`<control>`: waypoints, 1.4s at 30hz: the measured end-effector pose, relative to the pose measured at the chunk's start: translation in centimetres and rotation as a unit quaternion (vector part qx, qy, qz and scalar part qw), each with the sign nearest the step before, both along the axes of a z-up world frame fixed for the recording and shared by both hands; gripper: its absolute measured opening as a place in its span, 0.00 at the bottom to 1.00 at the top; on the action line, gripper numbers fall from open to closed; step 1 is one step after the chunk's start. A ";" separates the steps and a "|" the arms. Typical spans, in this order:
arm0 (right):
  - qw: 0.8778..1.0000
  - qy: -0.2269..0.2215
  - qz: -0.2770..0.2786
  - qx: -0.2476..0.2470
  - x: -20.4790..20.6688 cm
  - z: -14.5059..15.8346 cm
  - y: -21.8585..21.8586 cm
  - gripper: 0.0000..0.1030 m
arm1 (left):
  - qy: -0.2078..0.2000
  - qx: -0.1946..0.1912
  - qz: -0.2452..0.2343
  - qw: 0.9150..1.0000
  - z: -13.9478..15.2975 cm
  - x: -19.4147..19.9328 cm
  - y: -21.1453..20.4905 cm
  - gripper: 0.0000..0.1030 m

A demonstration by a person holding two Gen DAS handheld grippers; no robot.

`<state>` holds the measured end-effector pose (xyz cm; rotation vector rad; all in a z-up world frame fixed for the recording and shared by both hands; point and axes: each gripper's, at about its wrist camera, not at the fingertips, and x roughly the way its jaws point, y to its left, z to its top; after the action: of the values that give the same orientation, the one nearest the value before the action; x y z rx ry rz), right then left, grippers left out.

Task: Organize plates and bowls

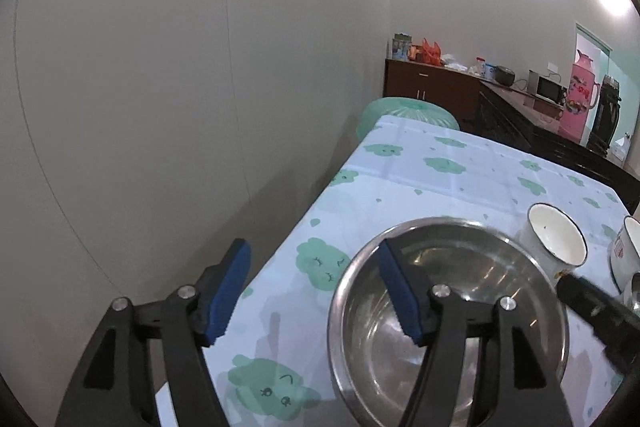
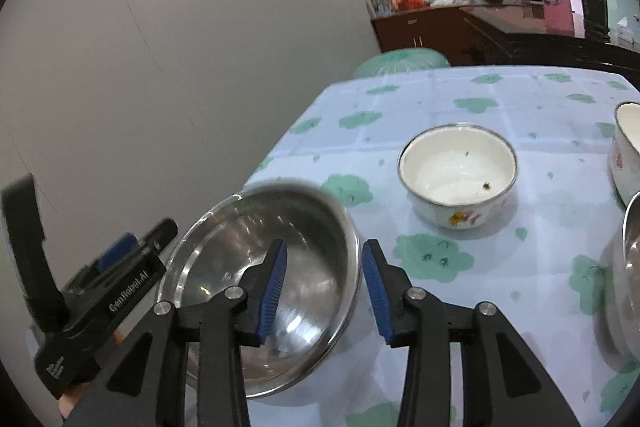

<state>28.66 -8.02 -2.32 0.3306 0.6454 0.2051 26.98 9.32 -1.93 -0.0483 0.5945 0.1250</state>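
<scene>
A steel bowl (image 1: 448,319) sits near the near-left corner of the desk (image 1: 460,167), on a pale blue cloth printed with green clouds. The left gripper (image 1: 316,293) has its jaws spread wide: the right-hand blue pad hangs over the inside of the bowl by its left rim, while the other pad stands out past the desk edge, so that rim lies between the jaws with neither pad pressing on it. In the right wrist view the right gripper (image 2: 324,285) straddles the opposite rim of the same steel bowl (image 2: 272,287); one pad is over the bowl's inside, the other just outside the rim above the cloth, and the jaws are parted with a gap showing on both sides. A white enamel bowl (image 2: 458,173) with a flower pattern stands upright further back on the desk, well apart from the steel one, and a second white bowl (image 2: 626,147) shows at the right edge.
</scene>
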 end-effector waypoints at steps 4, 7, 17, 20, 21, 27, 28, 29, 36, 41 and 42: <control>0.999 -0.026 -0.022 -0.005 -0.9 0.7 -0.5 0.41 | 0.001 0.005 -0.006 1.000 -0.3 0.1 -0.7 0.65; 0.999 -0.031 -0.028 -0.014 -1.5 0.7 -0.9 0.41 | 0.003 0.010 -0.012 1.000 -0.6 0.1 -1.2 0.65; 0.999 -0.009 -0.054 -0.006 -2.6 -1.2 -3.1 0.41 | -0.008 0.014 -0.030 0.999 -0.8 -0.5 -2.1 0.65; 0.998 -0.005 -0.057 -0.005 -2.7 -1.6 -3.3 0.41 | -0.004 0.018 -0.036 0.999 -1.0 -0.4 -2.5 0.65; 0.998 -0.003 -0.059 -0.006 -2.8 -1.7 -3.4 0.41 | -0.006 0.021 -0.038 0.999 -1.1 -0.5 -2.7 0.65; 0.998 0.002 -0.063 -0.008 -3.1 -2.1 -3.5 0.41 | -0.013 0.036 -0.040 0.998 -1.3 -0.7 -3.5 0.66; 0.998 0.000 -0.064 -0.011 -3.1 -2.1 -3.5 0.41 | -0.012 0.037 -0.041 0.998 -1.3 -0.8 -3.6 0.66; 0.998 -0.002 -0.066 -0.015 -3.2 -2.1 -3.5 0.41 | -0.012 0.038 -0.041 0.998 -1.4 -0.8 -3.6 0.66; 0.997 -0.013 -0.071 -0.037 -3.6 -1.7 -3.1 0.41 | -0.012 0.037 -0.041 0.998 -1.5 -0.7 -3.7 0.66; 0.995 -0.026 -0.081 -0.052 -4.0 -1.4 -3.1 0.41 | -0.020 0.039 -0.039 0.998 -1.4 -0.8 -3.8 0.66; 0.994 -0.030 -0.087 -0.058 -4.1 -1.4 -3.1 0.41 | -0.024 0.039 -0.039 0.998 -1.4 -0.9 -3.8 0.66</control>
<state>24.54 -11.10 -3.69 0.2665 0.5628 0.0116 26.07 5.51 -3.36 0.0476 0.5430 0.0716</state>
